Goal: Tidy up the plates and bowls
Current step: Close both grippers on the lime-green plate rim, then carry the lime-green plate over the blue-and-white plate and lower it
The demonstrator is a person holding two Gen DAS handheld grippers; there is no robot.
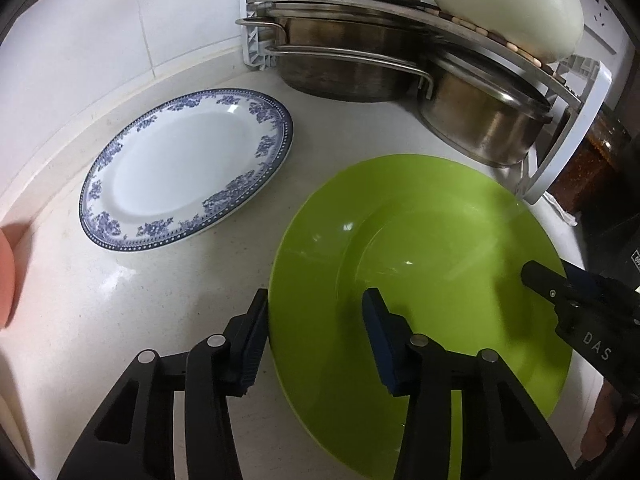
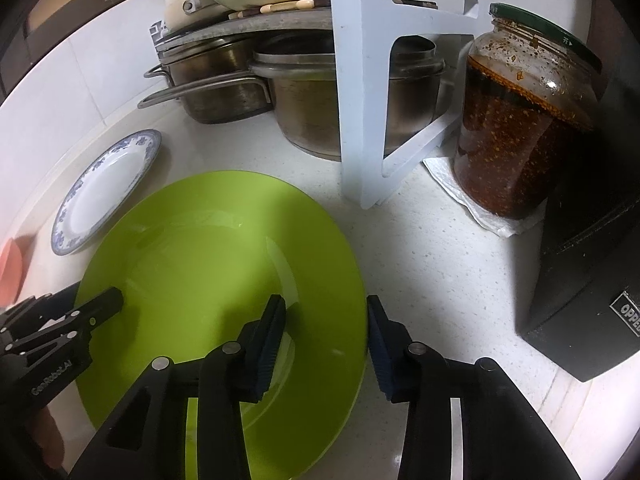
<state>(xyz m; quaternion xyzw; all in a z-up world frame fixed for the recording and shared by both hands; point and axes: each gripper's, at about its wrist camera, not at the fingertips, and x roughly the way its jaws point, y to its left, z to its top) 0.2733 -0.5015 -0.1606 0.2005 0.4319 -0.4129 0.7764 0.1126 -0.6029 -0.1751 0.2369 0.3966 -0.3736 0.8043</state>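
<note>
Both fisheye views are evenly bright from overhead light, with small glints and soft gripper shadows on the green plate [image 1: 420,240], pale glare on the counter [image 1: 116,276], and bowed, dark, blurred frame edges.

We see a glossy green plate [image 1: 420,248], glazed blue-patterned plate [image 1: 188,172] — brushed-metal pots [image 1: 348,64], speckled smooth counter [image 2: 440,272].

Right gripper at the rim of a green plate

The right gripper [image 2: 326,332] spreads wide across the right rim of the green plate [image 2: 192,240] on the counter [image 2: 440,280]. The left gripper [image 2: 100,306] reaches over its left side. A blue-patterned plate [image 2: 104,192] lies beyond.
</note>
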